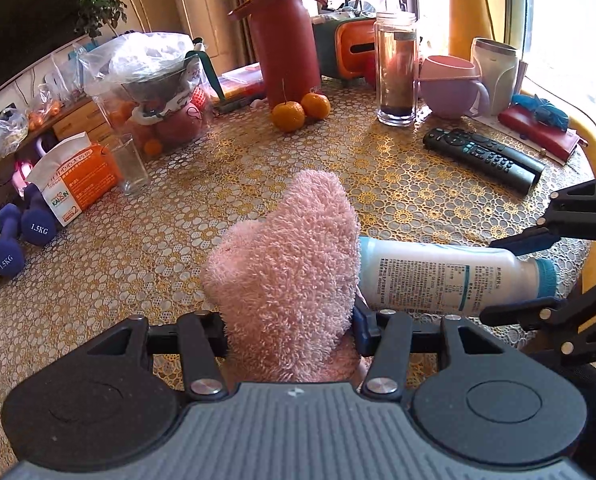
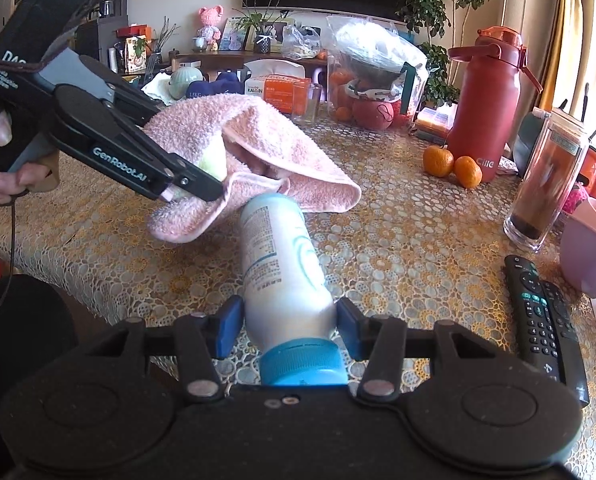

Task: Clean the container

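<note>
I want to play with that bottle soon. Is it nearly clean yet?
Both tools are already picked up: the right gripper clamps the white bottle near its blue cap, and the left gripper pinches the pink towel. Right now the towel is at the bottle's bottom end. Most of the label side is uncovered, so wiping looks barely started. How clean it is, I can't tell.

The pink towel (image 1: 285,276) hides the bottle's (image 1: 438,280) base and the left tongs' (image 1: 289,332) pads.

pink towel (image 1: 285,264), white bottle (image 2: 281,256) (blue cap (image 2: 302,364)).
</note>
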A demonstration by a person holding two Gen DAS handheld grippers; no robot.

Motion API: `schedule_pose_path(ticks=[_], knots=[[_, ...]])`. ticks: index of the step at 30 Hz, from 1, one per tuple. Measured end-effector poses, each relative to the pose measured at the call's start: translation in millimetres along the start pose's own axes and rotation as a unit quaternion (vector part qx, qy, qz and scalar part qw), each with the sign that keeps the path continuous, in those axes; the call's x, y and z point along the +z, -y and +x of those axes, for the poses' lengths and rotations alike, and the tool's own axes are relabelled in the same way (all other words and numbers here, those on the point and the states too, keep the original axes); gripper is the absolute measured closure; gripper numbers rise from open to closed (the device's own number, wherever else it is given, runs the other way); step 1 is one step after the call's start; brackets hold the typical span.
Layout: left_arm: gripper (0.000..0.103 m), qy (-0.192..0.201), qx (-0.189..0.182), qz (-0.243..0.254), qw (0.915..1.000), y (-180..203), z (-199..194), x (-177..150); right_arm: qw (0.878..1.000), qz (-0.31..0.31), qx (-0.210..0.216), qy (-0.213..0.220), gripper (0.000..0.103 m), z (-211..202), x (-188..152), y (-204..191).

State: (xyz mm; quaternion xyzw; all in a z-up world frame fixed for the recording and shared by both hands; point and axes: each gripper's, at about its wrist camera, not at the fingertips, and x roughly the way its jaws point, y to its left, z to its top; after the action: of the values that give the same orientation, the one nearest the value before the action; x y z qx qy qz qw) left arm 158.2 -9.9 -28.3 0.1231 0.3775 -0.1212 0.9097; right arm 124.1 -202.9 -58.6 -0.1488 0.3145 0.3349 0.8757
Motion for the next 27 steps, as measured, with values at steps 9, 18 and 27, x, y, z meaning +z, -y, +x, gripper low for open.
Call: schedule_pose_path(ticks=[9, 18, 27], knots=[[0.051, 0.062, -0.052, 0.012, 0.9966, 28, -57, 0, 1.0, 0.0, -0.002, -0.008, 0.053, 2, -2, -2], [0.051, 0.071, -0.097, 0.051, 0.9914, 75, -49, 19, 1.0, -0.013, -0.013, 0.008, 0.053, -2, 2, -8], [0.051, 0.042, -0.082, 0.059, 0.994, 76, -8, 27, 0.999, -0.031, -0.019, 0.02, 0.053, -2, 5, -10]])
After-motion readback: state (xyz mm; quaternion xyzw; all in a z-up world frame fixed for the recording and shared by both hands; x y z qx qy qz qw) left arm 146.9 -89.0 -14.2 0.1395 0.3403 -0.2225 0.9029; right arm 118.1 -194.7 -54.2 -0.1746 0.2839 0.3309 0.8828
